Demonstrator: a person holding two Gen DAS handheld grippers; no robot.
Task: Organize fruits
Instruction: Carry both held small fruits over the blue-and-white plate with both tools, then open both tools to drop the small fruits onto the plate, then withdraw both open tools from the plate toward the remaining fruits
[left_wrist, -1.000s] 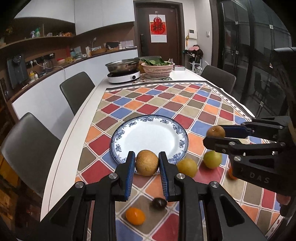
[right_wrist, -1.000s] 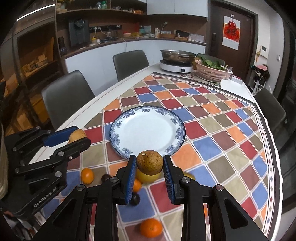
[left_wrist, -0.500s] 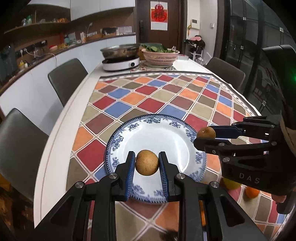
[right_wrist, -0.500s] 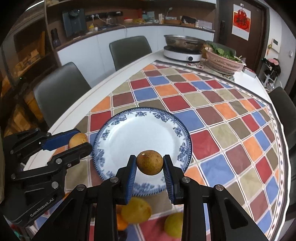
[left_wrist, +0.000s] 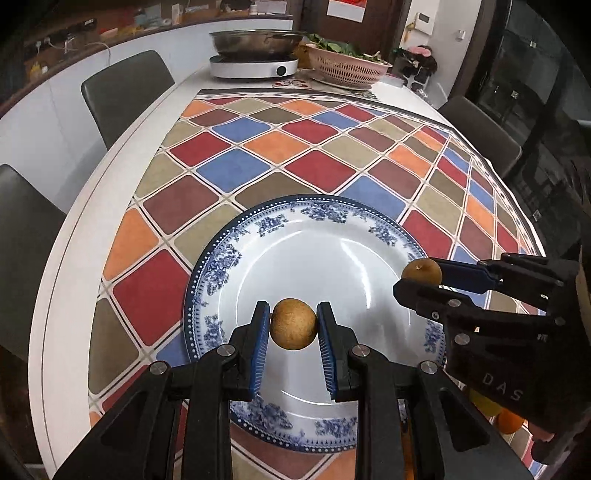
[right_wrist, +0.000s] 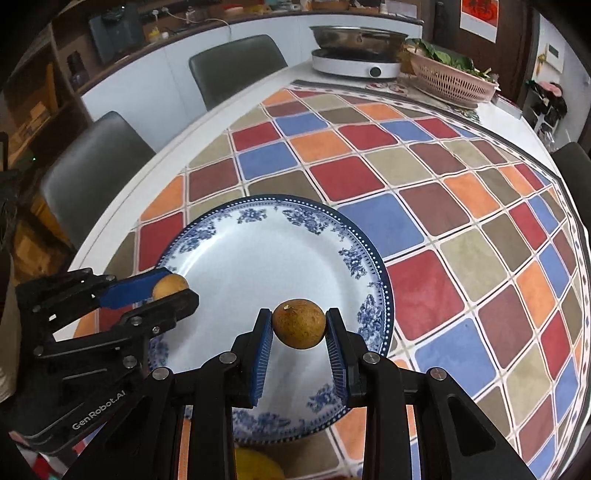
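Two round brown rough-skinned fruits, each clamped between blue ribbed pads above a white round plate with blue floral rim (left_wrist: 236, 254). Left hand-held gripper (left_wrist: 293, 325), black-framed, clenched on one brown fruit (left_wrist: 293, 324) over near-centre of plate; same gripper seen from right wrist view (right_wrist: 171, 290) at plate's left edge. Right hand-held gripper (right_wrist: 299, 325) clenched on second brown fruit (right_wrist: 299, 323) over plate's near right part; in left wrist view (left_wrist: 421, 275) at plate's right rim, fruit (left_wrist: 422, 269) at fingertips. Plate resting on multicoloured chequered tablecloth (right_wrist: 424, 192) over white oval table (left_wrist: 74, 258). Yellow fruit (right_wrist: 258, 465) on cloth just below plate, partly hidden. At far end: steel pan on white induction cooker (left_wrist: 253, 62), pink basket of greens (left_wrist: 347, 64). Dark chairs (right_wrist: 236, 66) beside table.
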